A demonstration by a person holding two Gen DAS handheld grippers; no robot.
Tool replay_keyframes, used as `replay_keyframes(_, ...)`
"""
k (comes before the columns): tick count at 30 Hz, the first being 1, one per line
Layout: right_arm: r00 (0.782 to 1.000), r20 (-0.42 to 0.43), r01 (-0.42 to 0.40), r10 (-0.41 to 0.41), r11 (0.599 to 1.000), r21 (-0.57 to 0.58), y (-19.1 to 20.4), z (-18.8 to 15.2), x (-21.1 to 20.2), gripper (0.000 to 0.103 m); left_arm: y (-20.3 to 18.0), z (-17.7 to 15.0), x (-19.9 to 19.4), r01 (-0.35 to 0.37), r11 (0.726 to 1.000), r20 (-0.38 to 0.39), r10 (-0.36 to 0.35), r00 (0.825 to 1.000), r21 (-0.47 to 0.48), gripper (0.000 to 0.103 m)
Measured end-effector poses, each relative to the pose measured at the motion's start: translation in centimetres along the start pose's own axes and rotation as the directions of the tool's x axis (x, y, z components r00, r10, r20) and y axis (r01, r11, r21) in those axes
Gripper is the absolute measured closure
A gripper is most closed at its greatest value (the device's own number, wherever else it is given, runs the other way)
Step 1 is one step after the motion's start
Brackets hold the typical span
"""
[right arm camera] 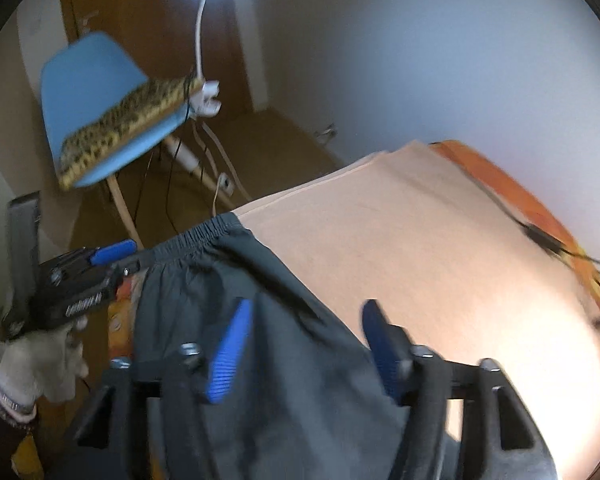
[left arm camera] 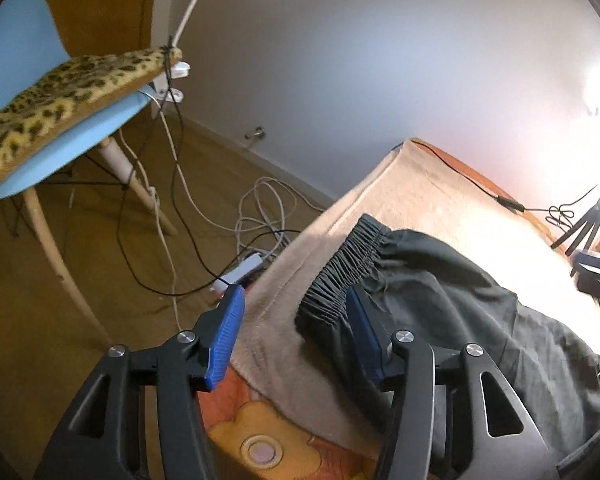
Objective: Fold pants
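A peach-coloured blanket (right arm camera: 420, 240) covers the bed, an orange patterned sheet (left arm camera: 300, 432) showing at its near edge. One pair of dark grey elastic-waisted pants (left arm camera: 440, 304) lies across it, the gathered waistband (left arm camera: 344, 268) running near to far along the left side. Two grippers: the left gripper (left arm camera: 292, 336) stands half open astride the waistband's near corner, pads not pressing it. The right gripper (right arm camera: 304, 344) hangs open over the fabric, holding nothing. Beyond, one blue plastic chair (right arm camera: 84, 80) carries a leopard-print cushion (right arm camera: 128, 128).

- dark grey-green pants (left arm camera: 460, 304) lie rumpled on a beige blanket (left arm camera: 420, 184)
- their gathered elastic waistband (left arm camera: 342, 270) sits near the blanket's edge
- fabric creased, not yet neatly folded
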State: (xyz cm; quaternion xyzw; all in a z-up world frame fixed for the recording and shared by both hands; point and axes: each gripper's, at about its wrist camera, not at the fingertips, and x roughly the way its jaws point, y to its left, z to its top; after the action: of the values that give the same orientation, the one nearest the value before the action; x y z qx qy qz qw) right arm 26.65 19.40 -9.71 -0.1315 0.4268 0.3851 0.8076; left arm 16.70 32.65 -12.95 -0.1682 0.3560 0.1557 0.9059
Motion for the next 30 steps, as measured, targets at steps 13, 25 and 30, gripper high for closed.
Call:
replay_keyframes(13, 0.982, 0.107, 0.129, -0.159, 0.961, 0.247, -8.4, -14.1, -18.5, 0.035, -9.2, -2.7, -5.4, 0.259, 0.958, -0.030, -0.258, 0.966, 0.126, 0.051)
replay_keyframes(25, 0.931, 0.056, 0.288, -0.361, 0.819, 0.497, -15.0, -27.1, -29.9, 0.035, -19.8, -7.5, -6.1, 0.521, 0.840, -0.219, -0.485, 0.847, 0.154, 0.051)
replay_keyframes(30, 0.911, 0.032, 0.307, -0.411, 0.728, 0.613, -17.4, -31.5, -33.3, 0.035, -25.7, -10.7, -7.5, 0.628, 0.749, -0.329, -0.551, 0.767, 0.210, 0.051)
